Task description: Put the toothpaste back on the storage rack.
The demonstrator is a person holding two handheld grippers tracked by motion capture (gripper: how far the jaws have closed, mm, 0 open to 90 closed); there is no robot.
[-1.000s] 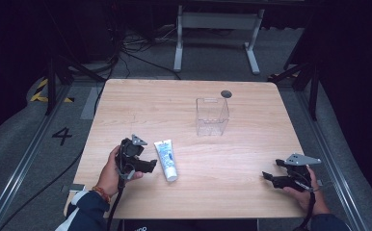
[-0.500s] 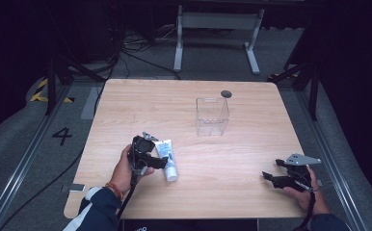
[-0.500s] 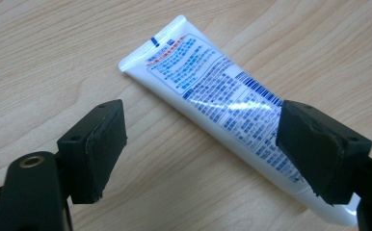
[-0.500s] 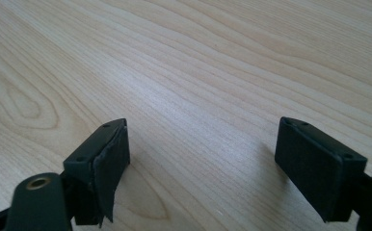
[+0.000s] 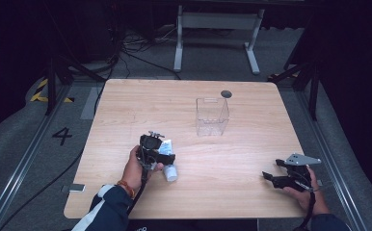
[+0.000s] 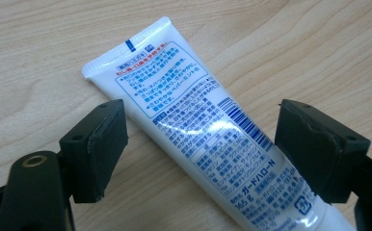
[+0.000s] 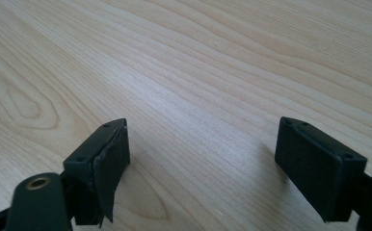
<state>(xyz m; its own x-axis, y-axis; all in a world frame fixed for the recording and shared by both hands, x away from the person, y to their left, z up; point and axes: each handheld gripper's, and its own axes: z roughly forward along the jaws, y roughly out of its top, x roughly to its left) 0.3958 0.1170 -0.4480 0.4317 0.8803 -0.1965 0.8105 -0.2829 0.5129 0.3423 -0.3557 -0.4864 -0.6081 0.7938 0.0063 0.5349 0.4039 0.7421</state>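
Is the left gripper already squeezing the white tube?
No, the left gripper stands open around the white tube, with table showing between each pad and the tube.

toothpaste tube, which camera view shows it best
The left gripper view: the white tube lies flat on the wood, its blue print and barcode readable, between the open left gripper. In the high view it is small and partly hidden under that gripper. The right gripper view looks at bare table.

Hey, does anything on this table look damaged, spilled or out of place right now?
Nothing spilled. The white tube lies flat and intact between the left tool's open jaws; the clear container stands upright. One oddity: the right tool's left pad looks torn, peeling at its edge.
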